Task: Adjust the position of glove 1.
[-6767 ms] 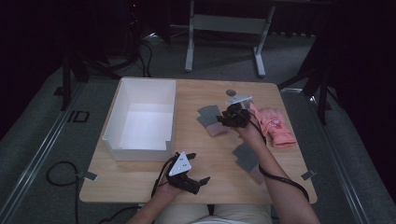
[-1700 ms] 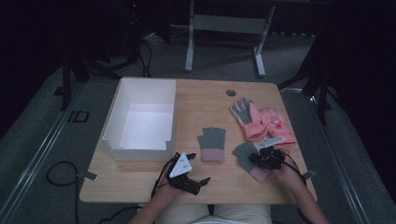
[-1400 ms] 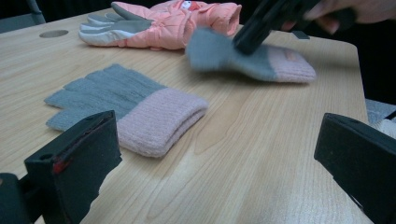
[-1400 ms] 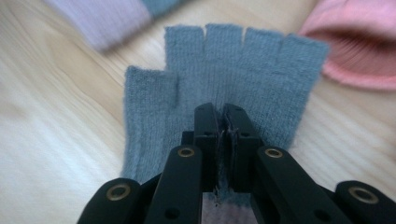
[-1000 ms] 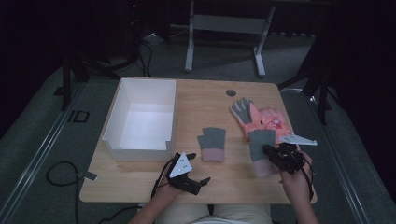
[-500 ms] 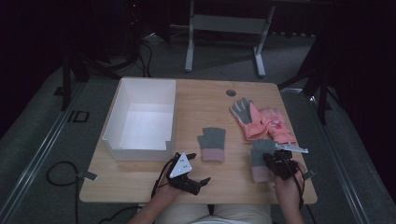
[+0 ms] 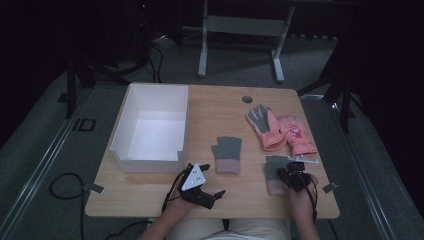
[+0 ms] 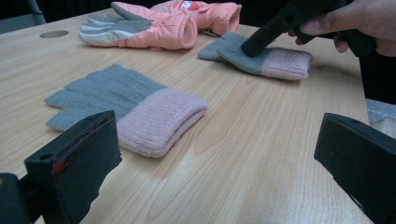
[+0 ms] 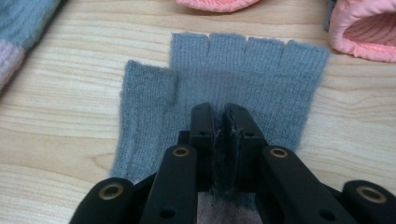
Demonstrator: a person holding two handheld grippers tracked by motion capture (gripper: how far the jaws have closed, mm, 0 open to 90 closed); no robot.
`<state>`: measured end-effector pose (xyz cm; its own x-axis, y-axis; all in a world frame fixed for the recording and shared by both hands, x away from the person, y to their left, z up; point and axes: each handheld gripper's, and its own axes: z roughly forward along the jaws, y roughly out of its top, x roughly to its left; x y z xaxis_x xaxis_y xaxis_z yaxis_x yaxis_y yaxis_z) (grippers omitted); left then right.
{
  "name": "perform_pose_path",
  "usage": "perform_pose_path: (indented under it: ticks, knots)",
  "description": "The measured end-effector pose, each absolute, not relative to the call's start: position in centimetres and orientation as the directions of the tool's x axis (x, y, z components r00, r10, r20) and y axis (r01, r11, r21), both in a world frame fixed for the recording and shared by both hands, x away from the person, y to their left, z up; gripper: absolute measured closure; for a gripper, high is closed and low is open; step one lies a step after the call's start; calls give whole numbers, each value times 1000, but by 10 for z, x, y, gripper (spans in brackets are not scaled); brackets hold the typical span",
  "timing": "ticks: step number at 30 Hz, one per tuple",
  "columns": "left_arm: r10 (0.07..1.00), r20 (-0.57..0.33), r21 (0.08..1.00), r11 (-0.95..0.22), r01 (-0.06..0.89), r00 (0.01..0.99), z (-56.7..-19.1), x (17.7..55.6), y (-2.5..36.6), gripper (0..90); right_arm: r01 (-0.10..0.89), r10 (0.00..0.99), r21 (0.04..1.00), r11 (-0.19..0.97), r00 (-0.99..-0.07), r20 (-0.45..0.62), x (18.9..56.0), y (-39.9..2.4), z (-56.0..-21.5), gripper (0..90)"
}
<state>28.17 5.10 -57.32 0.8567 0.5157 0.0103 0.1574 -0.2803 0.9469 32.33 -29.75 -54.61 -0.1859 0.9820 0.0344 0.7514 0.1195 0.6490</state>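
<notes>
The right gripper point(image 9: 223, 116), lower than a second ago, pinches a fold of the grey knitted fingerless glove with pink cuff point(image 9: 243, 74); its jaws have just been easing apart. That glove now lies flat on the wooden table point(image 7: 220, 115) near the pink padded gloves point(image 7: 280, 131), so release looks close. The left gripper point(image 7: 202, 192) rests spread.

It looks like a dark test room or lab. A lone wooden table point(image 7: 210, 107) stands on grey carpet point(image 7: 45, 150), with black cables point(image 7: 60, 187) on the floor and metal stands point(image 7: 240, 30) behind.
</notes>
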Motion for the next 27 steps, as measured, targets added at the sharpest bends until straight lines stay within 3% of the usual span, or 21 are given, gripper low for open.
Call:
perform_pose_path:
  ticks: [7,15,20,27]
  knots:
    - [515,10,947,-280,157,857,-573,282,51,0,749,978,655,104,-198,71,323,-302,-544,732]
    - [515,6,947,-278,161,857,-573,282,51,0,700,934,679,221,-352,58,323,-320,-520,533]
    - [517,6,947,-277,161,856,-573,282,51,0,646,849,655,392,-528,12,328,-329,-508,526]
    - [517,3,947,-275,163,856,-573,282,51,0,613,799,618,493,-600,-41,332,-327,-512,549]
